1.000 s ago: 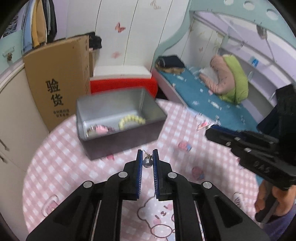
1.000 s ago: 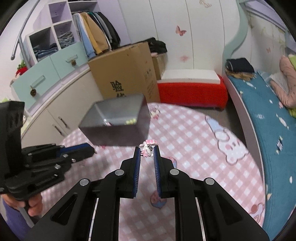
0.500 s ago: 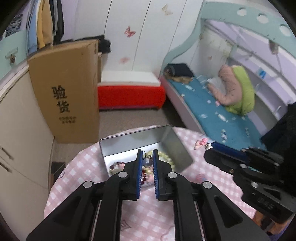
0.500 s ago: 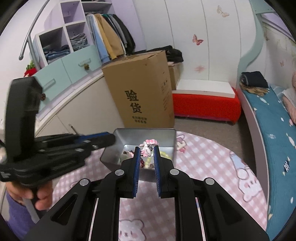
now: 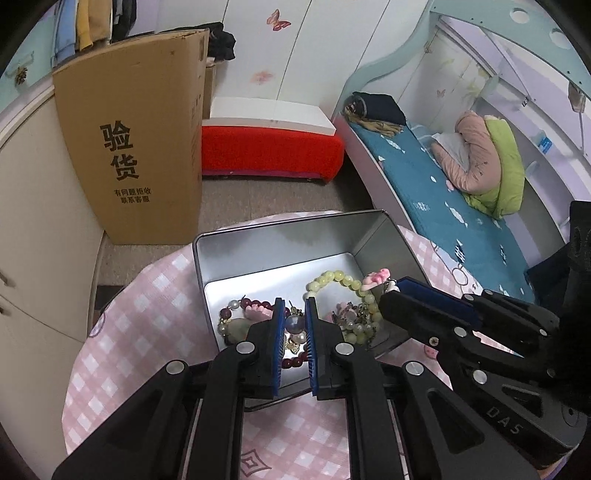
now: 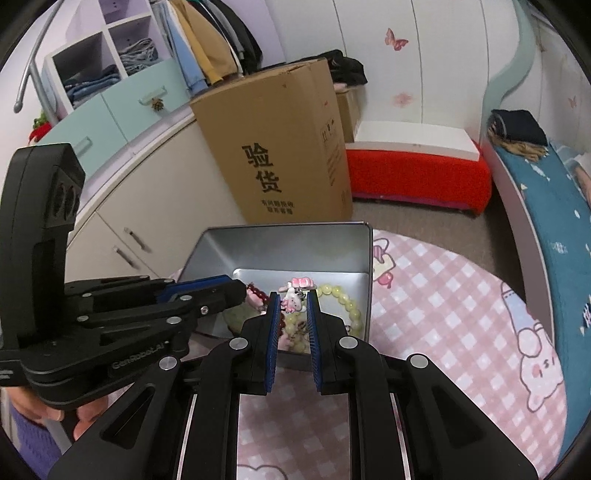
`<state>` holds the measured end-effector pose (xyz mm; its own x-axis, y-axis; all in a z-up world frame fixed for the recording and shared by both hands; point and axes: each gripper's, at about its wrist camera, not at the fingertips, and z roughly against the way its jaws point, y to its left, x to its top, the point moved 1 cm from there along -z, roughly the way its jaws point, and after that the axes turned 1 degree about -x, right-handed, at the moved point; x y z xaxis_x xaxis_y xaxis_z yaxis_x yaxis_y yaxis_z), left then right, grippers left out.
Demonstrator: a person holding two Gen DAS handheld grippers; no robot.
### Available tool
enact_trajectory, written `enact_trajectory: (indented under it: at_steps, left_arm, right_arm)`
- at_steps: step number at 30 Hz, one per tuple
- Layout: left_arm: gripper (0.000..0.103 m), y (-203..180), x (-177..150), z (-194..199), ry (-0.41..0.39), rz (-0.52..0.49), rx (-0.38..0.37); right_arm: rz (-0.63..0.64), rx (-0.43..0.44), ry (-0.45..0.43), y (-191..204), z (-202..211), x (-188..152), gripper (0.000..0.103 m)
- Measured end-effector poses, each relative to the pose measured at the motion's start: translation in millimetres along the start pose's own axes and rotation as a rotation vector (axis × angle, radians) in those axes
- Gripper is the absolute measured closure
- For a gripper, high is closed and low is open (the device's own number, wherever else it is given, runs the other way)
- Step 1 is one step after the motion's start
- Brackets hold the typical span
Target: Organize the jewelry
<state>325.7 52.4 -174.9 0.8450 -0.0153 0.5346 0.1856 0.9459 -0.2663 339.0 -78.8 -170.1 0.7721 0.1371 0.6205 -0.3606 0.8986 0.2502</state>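
Only the left wrist view shows the left gripper (image 5: pixel 294 325) pinching a round pearly bead (image 5: pixel 294 323) above the open metal tin (image 5: pixel 273 254) at frame centre. The right wrist view alone shows the right gripper (image 6: pixel 291 301) clamped on a pink-and-white cat charm (image 6: pixel 294 295), angled down over the tin's right half. A yellow-green bead bracelet (image 5: pixel 345 282) and dark red beads (image 5: pixel 255 305) lie inside on the smooth silver floor.

a child's bedroom at home: a teal-sheeted bed (image 5: pixel 424 184) in a curved frame, butterfly stickers (image 5: pixel 277 18) on white wardrobe doors, hanging clothes (image 6: pixel 207 40), a pink checked cartoon rug (image 6: pixel 443 295).
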Motion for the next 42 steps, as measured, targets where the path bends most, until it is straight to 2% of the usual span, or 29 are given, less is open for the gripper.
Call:
enact_trajectory:
  at_steps: [8, 10, 12, 16, 18, 24, 26, 27, 30, 32, 34, 39, 42]
  left_arm:
    - [0.092, 1, 2, 0, -0.001, 0.001, 0.013]
    - [0.086, 2, 2, 3, -0.012, 0.003, 0.016]
    - [0.071, 1, 2, 6, -0.025, 0.006, 0.020]
    - [0.065, -2, 1, 13, -0.046, -0.004, 0.026]
    - [0.056, -2, 1, 17, -0.059, -0.004, 0.038]
    - [0.054, -5, 1, 34, -0.106, 0.001, 0.029]
    - [0.052, -7, 0, 41, -0.125, 0.000, 0.032]
    - [0.047, -7, -1, 47, -0.145, 0.004, 0.044]
    - [0.030, -8, -6, 63, -0.201, 0.015, 0.073]
    - [0.024, -10, -9, 74, -0.236, 0.017, 0.100]
    - [0.024, -13, -13, 85, -0.277, 0.012, 0.133]
    - [0.015, -23, -26, 111, -0.338, -0.010, 0.196]
    - [0.014, -31, -35, 128, -0.368, -0.014, 0.234]
  right_arm:
    - [-0.011, 0.001, 0.014, -3, -8, -1, 0.088]
    - [-0.011, 0.001, 0.014, -3, -8, -1, 0.088]
    - [-0.012, 0.001, 0.013, -3, -9, -1, 0.088]
    - [-0.024, 0.003, 0.003, -5, -8, -1, 0.086]
    - [-0.026, 0.002, -0.002, -7, -4, -2, 0.086]
    - [-0.027, -0.001, -0.035, -6, 13, -3, 0.085]
    - [-0.028, -0.021, -0.052, -5, 21, -4, 0.073]
    - [-0.026, -0.042, -0.071, -6, 28, -4, 0.065]
    - [-0.028, -0.049, -0.095, -6, 43, -4, 0.056]
    - [-0.010, -0.080, -0.117, -3, 55, -6, 0.050]
    - [-0.001, -0.101, -0.139, -1, 68, -8, 0.037]
    - [0.008, -0.114, -0.198, 6, 104, -15, 0.021]
    - [0.017, -0.133, -0.235, 10, 129, -21, 0.020]
